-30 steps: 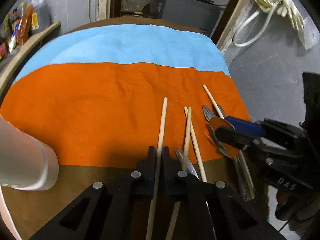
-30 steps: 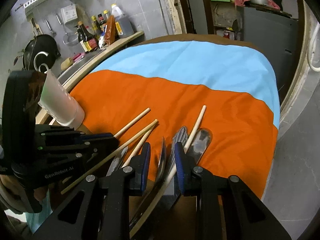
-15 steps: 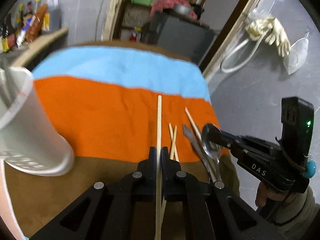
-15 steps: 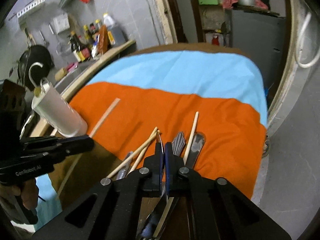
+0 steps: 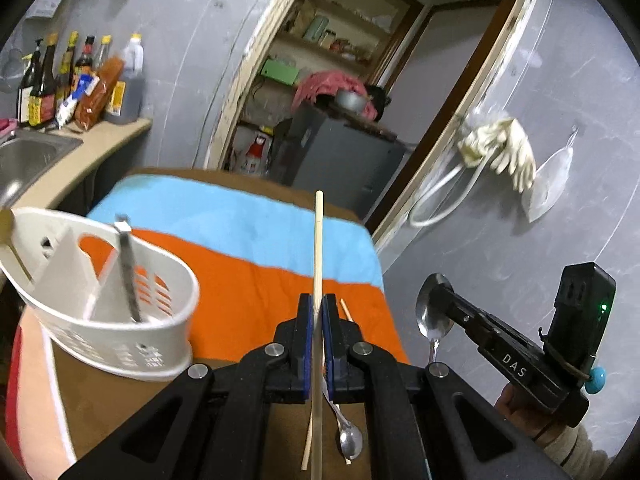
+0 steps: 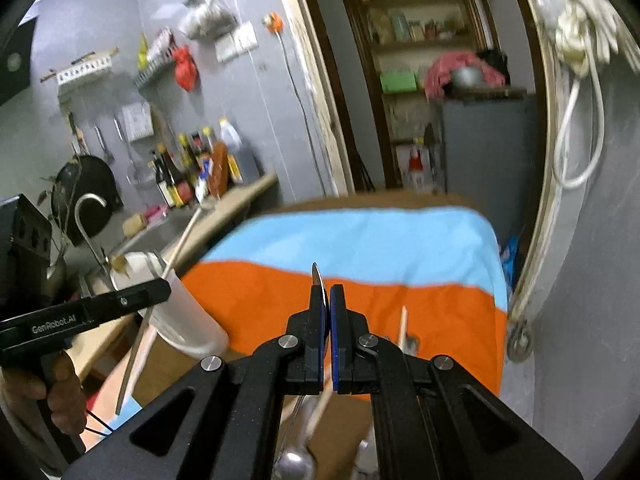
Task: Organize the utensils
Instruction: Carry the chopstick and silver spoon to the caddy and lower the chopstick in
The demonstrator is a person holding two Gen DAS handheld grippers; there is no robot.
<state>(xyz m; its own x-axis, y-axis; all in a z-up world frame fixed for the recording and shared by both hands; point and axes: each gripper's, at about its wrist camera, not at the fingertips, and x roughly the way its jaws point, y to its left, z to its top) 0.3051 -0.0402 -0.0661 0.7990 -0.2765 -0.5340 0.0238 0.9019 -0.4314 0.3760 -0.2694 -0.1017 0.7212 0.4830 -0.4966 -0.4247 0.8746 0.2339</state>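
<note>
Utensils here = chopsticks + spoons, two already lifted off the surface. Left hand-held gripper [image 5: 316, 320] has its blue pads pressed together on a wooden chopstick [image 5: 318, 248], pinched roughly mid-length, tip pointing up and away, tail running back under the jaws. Right hand-held gripper [image 6: 329, 312] is pinched onto a metal spoon [image 5: 434, 312]; in the left wrist view the bowl sticks out past the jaw tips w/ the handle hanging below, while the right wrist view shows only a thin metal edge between the pads.

Handling, as I judge it: chopstick is light, stiff, round, so it may pivot or roll in a narrow pinch; a mid-length hold keeps it balanced, ok for dropping end-first. Spoon is heavier, smooth steel, prob. slippery; held near the bowl/neck, the handle can swing, so keep the squeeze firm.

Further out: white caddy [image 5: 120, 320] w/ dividers stands to the left on the surface [image 5: 100, 400], beside the orange-and-blue cloth [image 5: 248, 280], one metal piece already standing in it. Still lying below the jaws: another spoon [image 5: 350, 442] and more chopsticks [image 5: 346, 312].
</note>
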